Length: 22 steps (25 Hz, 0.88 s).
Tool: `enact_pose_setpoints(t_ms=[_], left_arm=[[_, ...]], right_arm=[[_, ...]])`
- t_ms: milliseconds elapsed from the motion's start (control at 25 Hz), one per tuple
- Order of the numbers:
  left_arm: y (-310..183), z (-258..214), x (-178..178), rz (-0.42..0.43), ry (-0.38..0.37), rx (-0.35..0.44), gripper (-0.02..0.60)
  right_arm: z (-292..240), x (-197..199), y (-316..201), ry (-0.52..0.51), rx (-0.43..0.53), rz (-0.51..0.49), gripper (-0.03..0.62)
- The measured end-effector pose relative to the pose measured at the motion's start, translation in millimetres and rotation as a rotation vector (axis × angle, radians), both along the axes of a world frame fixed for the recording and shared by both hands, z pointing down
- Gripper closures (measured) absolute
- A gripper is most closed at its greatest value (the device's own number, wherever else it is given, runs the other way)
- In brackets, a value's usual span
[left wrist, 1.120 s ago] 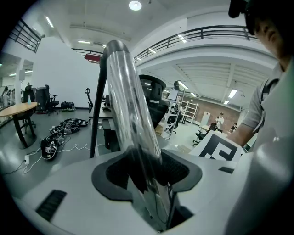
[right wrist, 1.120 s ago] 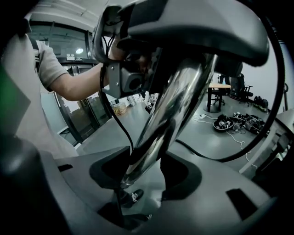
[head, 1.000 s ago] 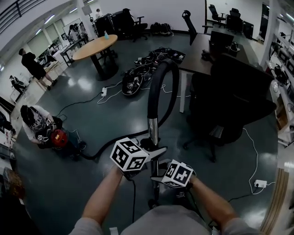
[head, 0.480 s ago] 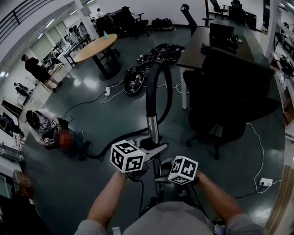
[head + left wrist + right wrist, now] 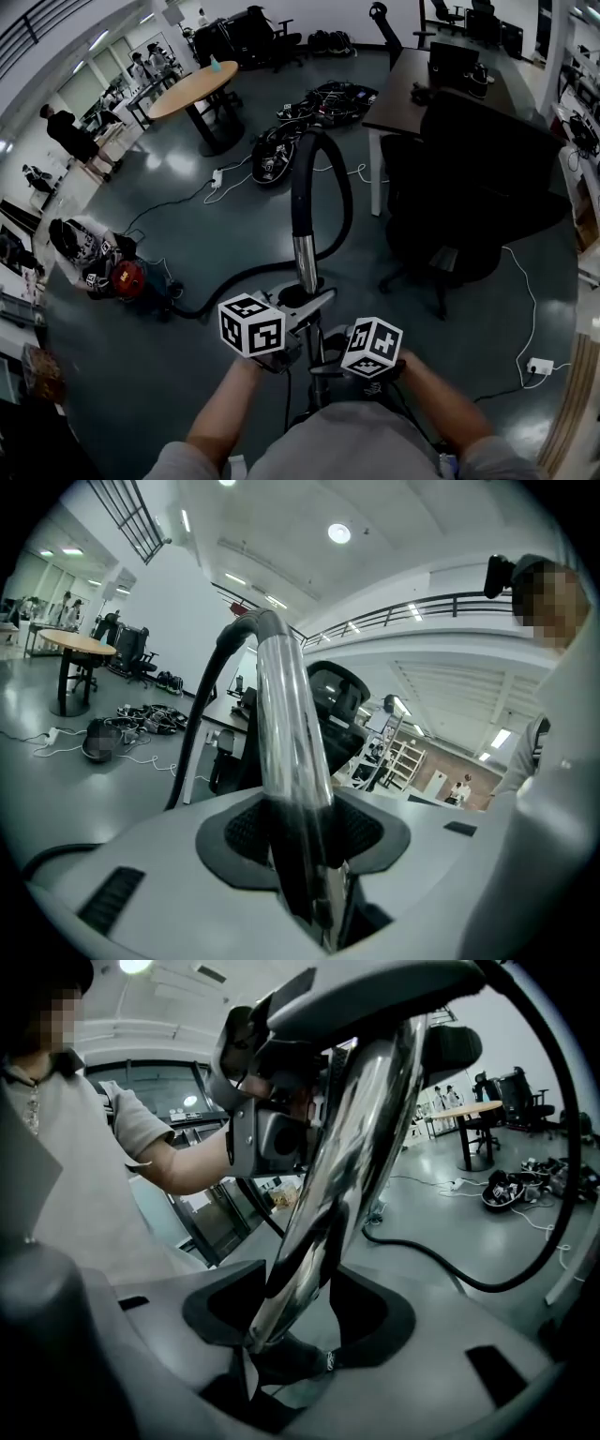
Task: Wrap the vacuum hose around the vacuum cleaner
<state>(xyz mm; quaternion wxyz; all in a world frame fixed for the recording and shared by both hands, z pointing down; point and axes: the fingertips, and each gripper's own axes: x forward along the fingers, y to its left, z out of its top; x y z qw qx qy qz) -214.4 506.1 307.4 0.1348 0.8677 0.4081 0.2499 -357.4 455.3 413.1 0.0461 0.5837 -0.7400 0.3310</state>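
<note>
Gripping one shiny metal tube [image 5: 305, 261], both grippers hold it upright close in front of the person. The left gripper [image 5: 309, 304] takes the tube higher up, its pads [image 5: 246, 832] pressed against either side of the chrome with the tube running straight up between them. The right gripper [image 5: 323, 362] clamps the same tube just below, its pads [image 5: 370, 1312] closed on the metal, and in its own view the tube leans up to the right past the other gripper. Neither pair of fingers is spread free; each pinches the tube.

From the top of the tube a black hose [image 5: 298, 187] rises, bends over in a tall arch and drops down the far side. It then trails along the floor [image 5: 234, 403] toward the left of the head view and ends at the red vacuum cleaner [image 5: 127, 278]. The vacuum cleaner sits on the floor well apart from the grippers, just beside a crouching person [image 5: 77, 246]. The hose lies loose on the floor, not wound around the vacuum cleaner.

Farther back stands a round wooden table [image 5: 192, 92], with a heap of dark cables [image 5: 314, 111] on the floor near it. A black office chair [image 5: 473, 187] stands to the right of the arch, against a dark desk [image 5: 398, 98].
</note>
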Motion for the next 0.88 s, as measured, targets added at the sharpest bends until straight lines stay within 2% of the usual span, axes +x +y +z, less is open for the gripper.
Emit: enact_pose_setpoints(t_ms=[320,440,560,680,720,760,880], left_arm=[[-46,-12,-12,0.009,0.016,-0.024,0.414],[-69,-14,-14,-0.006,0.014,-0.027,0.414],[-95,-19,-17,-0.024,0.015,-0.033,0.413],[-122,-24,-22,-0.052,0.022,-0.042,0.413],[-132,-25,-24,-0.062,0.026,-0.044,0.413],[-143,-26,-27,-0.073,0.031,-0.046,0.413],[-178,-33,-36,-0.101,0.05,-0.057,0.413]], right_arm=[[-21,11,-57,-0.087,0.104,0.229,0.39],[-24,9,-91,-0.168,0.164,0.295,0.39],[-29,5,-121,-0.245,0.22,0.336,0.391],[-28,-2,-148,-0.235,0.226,0.334,0.393],[-26,-2,-157,-0.208,0.215,0.344,0.432],[-24,-1,-165,-0.179,0.205,0.357,0.53],[-26,-5,-192,-0.117,0.194,0.364,0.537]])
